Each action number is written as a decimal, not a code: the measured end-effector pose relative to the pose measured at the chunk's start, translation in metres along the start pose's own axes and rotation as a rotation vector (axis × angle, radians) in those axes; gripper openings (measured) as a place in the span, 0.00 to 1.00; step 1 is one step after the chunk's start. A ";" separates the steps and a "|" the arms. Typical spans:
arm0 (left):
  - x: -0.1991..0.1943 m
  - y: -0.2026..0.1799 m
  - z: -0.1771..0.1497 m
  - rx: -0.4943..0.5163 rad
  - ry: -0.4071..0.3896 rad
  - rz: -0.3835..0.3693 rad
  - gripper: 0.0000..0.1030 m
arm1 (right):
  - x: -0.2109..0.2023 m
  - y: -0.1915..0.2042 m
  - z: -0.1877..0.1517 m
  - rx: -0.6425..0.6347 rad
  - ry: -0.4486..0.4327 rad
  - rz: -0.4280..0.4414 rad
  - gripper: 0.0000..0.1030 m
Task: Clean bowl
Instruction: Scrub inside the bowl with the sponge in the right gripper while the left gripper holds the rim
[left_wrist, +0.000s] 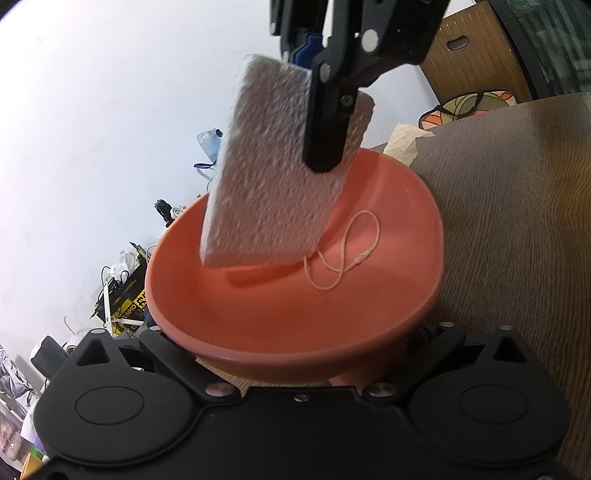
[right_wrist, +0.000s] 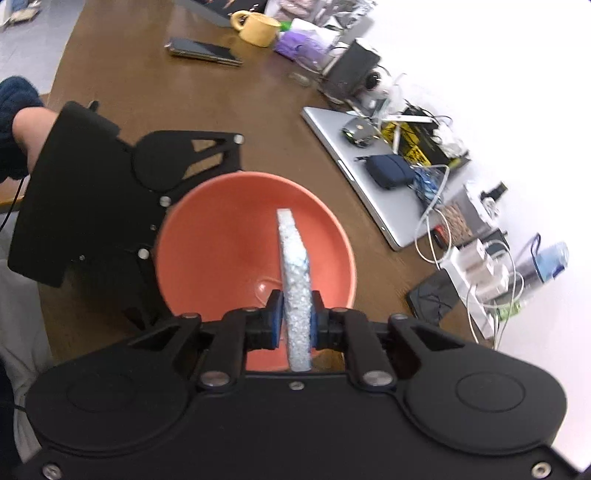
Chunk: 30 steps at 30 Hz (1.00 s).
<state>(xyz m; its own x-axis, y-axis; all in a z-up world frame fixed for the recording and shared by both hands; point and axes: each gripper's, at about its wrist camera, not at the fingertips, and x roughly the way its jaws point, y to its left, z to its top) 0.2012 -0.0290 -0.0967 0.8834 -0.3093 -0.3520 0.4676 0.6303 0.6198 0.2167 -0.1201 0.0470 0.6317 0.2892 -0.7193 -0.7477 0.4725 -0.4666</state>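
I'm working over a dark brown wood-grain table (right_wrist: 122, 92). The salmon-red bowl (right_wrist: 229, 229) sits on it near the edge closest to me. Toward the far end lie a dark phone (right_wrist: 203, 51) and a yellow mug (right_wrist: 258, 27), with a purple crumpled bag (right_wrist: 299, 46) beside the mug. Along the edge by the white wall I see a closed silver laptop (right_wrist: 354, 184), a white power strip (right_wrist: 476, 273) tangled in cables, and a black pouch-like thing (right_wrist: 436, 295) near it. A crumpled beige paper (left_wrist: 404, 142) lies just beyond the bowl.
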 end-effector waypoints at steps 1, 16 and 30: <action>-0.001 -0.001 0.000 0.000 0.000 0.000 0.98 | 0.000 -0.001 -0.003 0.011 -0.006 -0.004 0.19; -0.003 -0.008 0.001 0.001 -0.001 0.002 0.98 | -0.002 0.032 -0.054 0.409 -0.370 -0.197 0.22; -0.004 -0.013 0.000 0.002 -0.002 0.004 0.97 | -0.005 0.050 -0.063 0.494 -0.362 -0.145 0.11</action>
<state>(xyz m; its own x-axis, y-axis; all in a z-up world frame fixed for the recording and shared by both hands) 0.1917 -0.0356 -0.1036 0.8855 -0.3078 -0.3480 0.4638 0.6301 0.6228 0.1629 -0.1506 -0.0051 0.8137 0.4155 -0.4065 -0.5207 0.8319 -0.1919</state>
